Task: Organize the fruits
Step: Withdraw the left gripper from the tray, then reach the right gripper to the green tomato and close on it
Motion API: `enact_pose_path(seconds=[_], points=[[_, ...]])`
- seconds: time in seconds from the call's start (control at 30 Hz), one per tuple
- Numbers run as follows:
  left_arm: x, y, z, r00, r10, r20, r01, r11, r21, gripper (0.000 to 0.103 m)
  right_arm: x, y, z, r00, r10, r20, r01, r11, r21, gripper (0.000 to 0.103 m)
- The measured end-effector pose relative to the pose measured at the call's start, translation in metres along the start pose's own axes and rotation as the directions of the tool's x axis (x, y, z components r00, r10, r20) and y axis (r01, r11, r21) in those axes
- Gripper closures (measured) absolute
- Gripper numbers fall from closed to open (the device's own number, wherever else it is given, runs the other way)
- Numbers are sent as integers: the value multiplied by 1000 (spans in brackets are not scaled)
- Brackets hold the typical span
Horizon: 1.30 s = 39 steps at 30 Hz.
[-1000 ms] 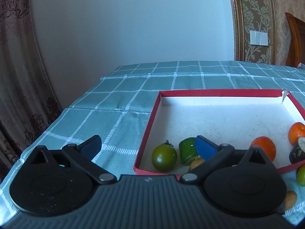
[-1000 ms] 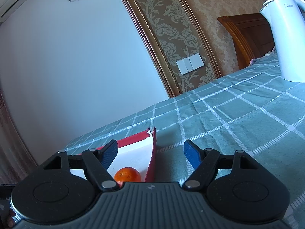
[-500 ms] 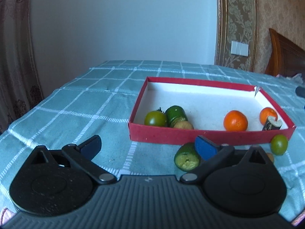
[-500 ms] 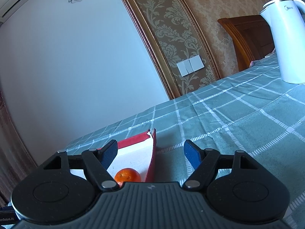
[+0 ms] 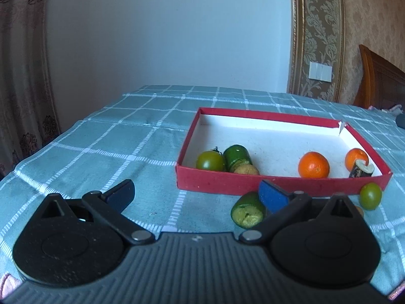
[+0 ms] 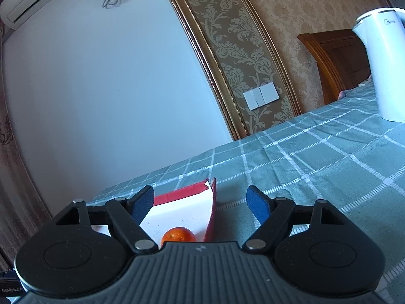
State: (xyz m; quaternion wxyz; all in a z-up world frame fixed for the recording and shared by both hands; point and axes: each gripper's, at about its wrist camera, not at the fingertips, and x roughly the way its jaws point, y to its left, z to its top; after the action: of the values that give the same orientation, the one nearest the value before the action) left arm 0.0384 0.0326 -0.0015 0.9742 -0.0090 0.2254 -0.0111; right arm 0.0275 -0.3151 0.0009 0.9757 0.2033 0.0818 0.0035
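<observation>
Fruits sit partly inside a red box with a white floor, lying on a table under a green checked cloth. Along the box's near wall, from its left corner: a green tomato, touching a green cucumber piece, with a small yellowish fruit just beside that. Further right lies an orange, well apart from those three. In the near right corner sits a second orange, with a dark cut piece touching it.

Outside the box, on the cloth just beside its near wall, a cut cucumber end lies with its pale face toward the camera. A small green fruit lies beyond the box's near right corner.

The left gripper stands with its fingers spread wide, holding nothing; its right blue pad partly covers the cucumber end, and whether it touches I cannot tell.

The right gripper is also released, with nothing pressed between the pads. Its jaws have just been opening a little. The box's far right corner stands between them. A white kettle stands at the far right of the table.
</observation>
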Motion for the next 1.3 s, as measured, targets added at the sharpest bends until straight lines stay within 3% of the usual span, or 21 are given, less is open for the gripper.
enact_pose_path(seconds=[0.1,0.27,0.43,0.57,0.63,0.8,1.3], points=[[-2,10,1,1000,20,15,-19,998,-66,0,-7,14,-1,998,48,-31,-50,998,-50,19],[-4,14,1,999,23,25,-21,996,-82,0,-17,46,-11,977,110,-181,-148,967,-210,17],[-5,14,1,999,23,28,-20,996,-89,0,-27,66,-26,945,86,-315,-192,927,-322,17],[-5,14,1,999,24,29,-22,996,-90,0,-25,74,-34,929,5,-370,-159,908,-387,17],[-5,15,1,999,26,31,-23,995,-95,0,-23,73,-36,926,0,-379,-158,909,-386,17],[-5,16,1,999,25,31,-22,995,-96,0,-20,74,-40,924,-19,-382,-148,904,-402,39],[-4,16,1,999,25,27,-22,995,-97,0,13,80,-47,904,-64,-423,-108,922,-371,43]])
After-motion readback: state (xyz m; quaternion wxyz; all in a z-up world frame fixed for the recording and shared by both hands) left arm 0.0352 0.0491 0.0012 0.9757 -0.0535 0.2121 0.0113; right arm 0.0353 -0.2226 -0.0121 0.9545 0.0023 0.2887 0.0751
